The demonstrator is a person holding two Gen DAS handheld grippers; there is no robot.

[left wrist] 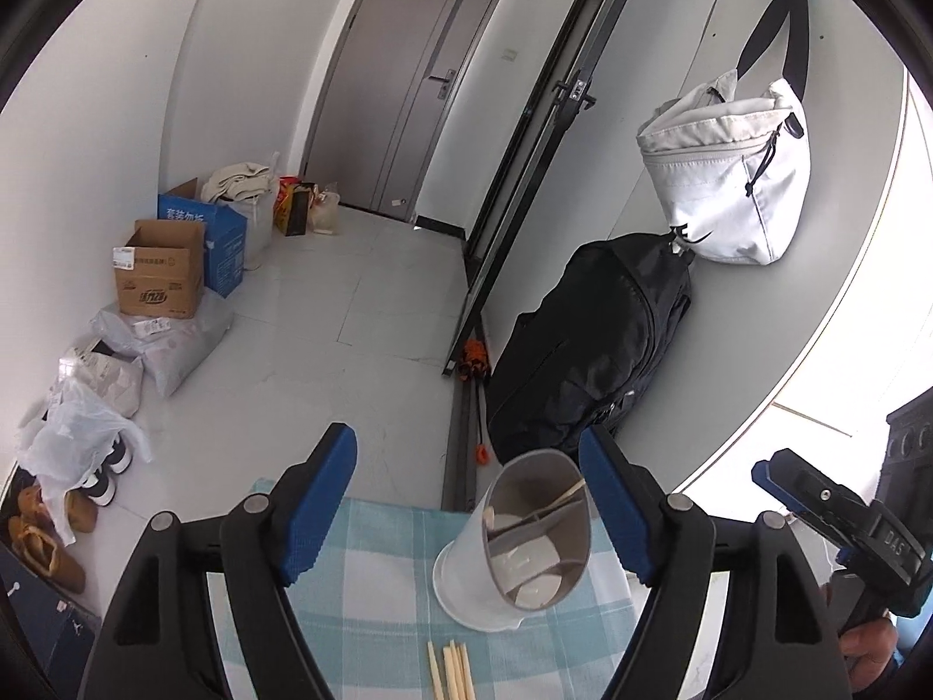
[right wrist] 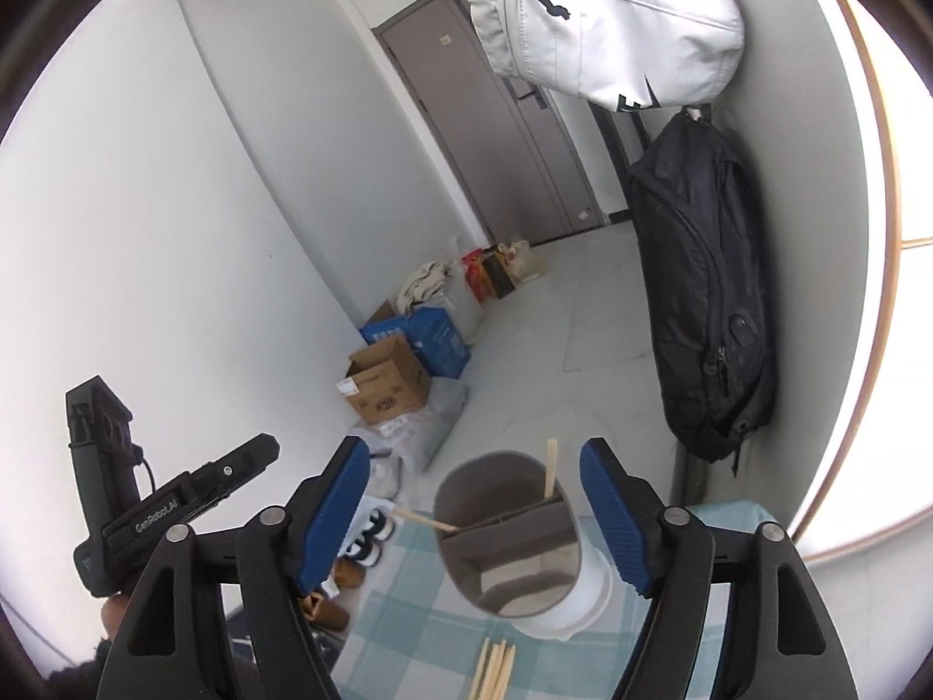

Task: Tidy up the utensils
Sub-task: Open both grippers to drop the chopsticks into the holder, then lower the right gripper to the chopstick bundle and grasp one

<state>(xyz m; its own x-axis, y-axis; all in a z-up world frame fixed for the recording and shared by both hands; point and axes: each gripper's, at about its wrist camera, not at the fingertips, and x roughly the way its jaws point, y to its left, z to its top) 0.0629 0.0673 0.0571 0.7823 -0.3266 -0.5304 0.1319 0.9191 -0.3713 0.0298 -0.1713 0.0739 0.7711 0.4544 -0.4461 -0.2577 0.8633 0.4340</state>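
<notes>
Standing ahead between both wide-spread grippers, left (left wrist: 466,513) and right (right wrist: 475,510): utensil holder (left wrist: 519,548), loose chopsticks (left wrist: 449,671) nearer.

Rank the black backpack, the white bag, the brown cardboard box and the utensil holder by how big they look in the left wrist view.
1. black backpack
2. white bag
3. utensil holder, which looks bigger partly because it stands close to the camera
4. brown cardboard box, far off on the floor, so it may really be larger than the holder.

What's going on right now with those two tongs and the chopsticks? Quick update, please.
Left tongs open, empty. Right tongs open, empty. Two chopsticks in the holder; loose chopsticks lie on the checked cloth in front of it. Nothing in the way.
</notes>
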